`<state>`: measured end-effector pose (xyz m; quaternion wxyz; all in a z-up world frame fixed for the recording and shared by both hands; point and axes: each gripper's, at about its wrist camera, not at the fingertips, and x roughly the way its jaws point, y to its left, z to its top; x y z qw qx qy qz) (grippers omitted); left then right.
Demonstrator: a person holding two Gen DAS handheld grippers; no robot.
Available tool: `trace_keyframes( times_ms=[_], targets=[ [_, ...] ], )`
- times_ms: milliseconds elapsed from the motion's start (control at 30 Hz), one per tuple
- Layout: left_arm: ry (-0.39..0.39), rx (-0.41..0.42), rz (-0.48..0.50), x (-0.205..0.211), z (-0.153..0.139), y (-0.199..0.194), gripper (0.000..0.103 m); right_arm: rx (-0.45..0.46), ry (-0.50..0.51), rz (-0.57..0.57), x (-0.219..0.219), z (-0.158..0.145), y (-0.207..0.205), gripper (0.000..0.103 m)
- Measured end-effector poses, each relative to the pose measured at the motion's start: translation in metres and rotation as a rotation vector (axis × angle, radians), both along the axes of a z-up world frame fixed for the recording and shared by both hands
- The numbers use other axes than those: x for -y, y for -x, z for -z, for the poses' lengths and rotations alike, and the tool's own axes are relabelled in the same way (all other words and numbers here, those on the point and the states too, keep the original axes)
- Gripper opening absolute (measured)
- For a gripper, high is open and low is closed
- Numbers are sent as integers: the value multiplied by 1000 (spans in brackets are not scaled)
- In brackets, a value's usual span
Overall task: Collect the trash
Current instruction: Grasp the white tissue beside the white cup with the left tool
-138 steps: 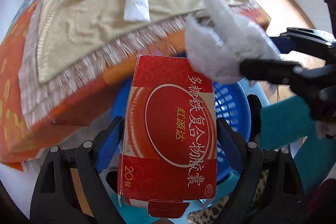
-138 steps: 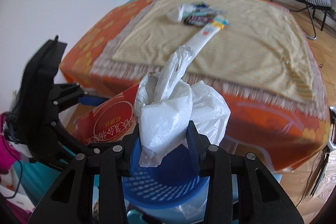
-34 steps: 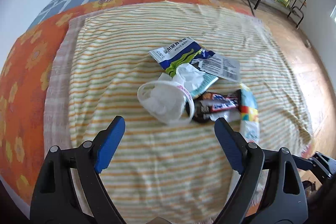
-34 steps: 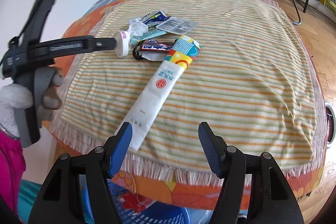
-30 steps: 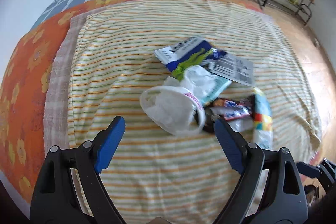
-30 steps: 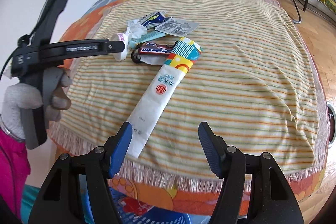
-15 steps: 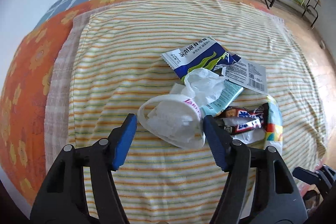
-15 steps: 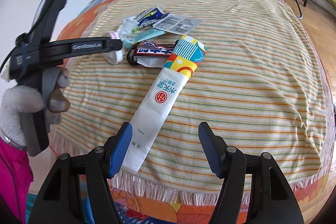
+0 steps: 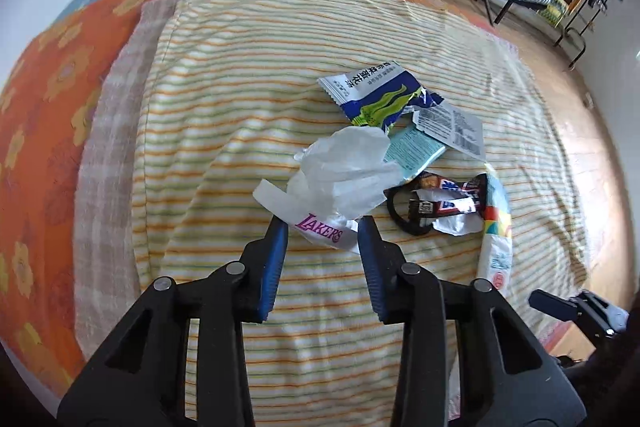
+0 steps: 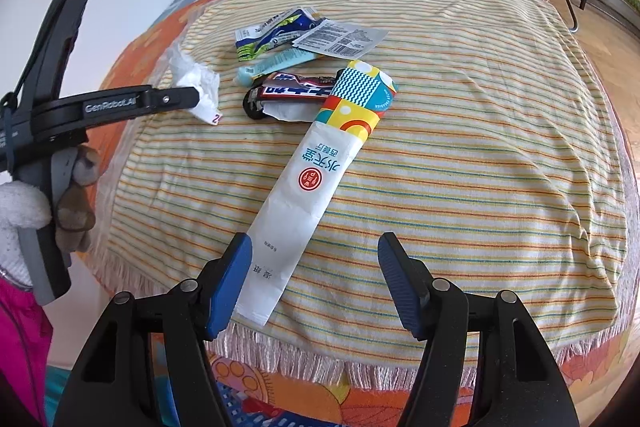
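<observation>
The left gripper (image 9: 322,227) is clamped on a crushed white paper cup with purple "LAKERS" lettering (image 9: 326,223), its ribbed blue pads pinching the flattened rim; crumpled translucent white film (image 9: 348,167) bulges from the cup at its 12 o'clock. The cup lies on a soft striped cotton blanket (image 9: 240,99) — yellow, orange and green lines, fringed at the near edge.

At the cup's 1 o'clock sit a glossy blue-and-white snack wrapper (image 9: 376,93), a pale teal sachet (image 9: 414,149) and a flat white printed label (image 9: 450,125). At its 3 o'clock lies a torn, shiny dark candy-bar wrapper (image 9: 444,207).

The right gripper (image 10: 314,259) stands apart, jaws wide, low over the blanket's fringe. A long flat white paper sleeve with a colourful patterned end (image 10: 316,183) runs from its left pad toward 1 o'clock — the pad is just beside the sleeve's near end.
</observation>
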<state>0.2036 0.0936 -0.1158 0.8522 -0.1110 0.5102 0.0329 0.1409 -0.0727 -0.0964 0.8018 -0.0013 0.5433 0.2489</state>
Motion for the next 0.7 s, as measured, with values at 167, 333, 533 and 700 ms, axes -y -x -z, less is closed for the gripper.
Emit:
trace_keyframes(
  times_ms=[167, 333, 533, 700],
  targets=[
    [11, 2, 15, -1, -1, 0, 28, -7, -6, -11, -5, 0, 1, 65],
    [-53, -49, 5, -3, 5, 0, 62, 3, -2, -23, -6, -2, 3, 65],
    [-54, -27, -4, -10, -3, 7, 62, -2, -9, -5, -2, -1, 0, 65],
    [-39, -9, -8, -15, -7, 7, 62, -1, -3, -11, -4, 0, -2, 65]
  ],
)
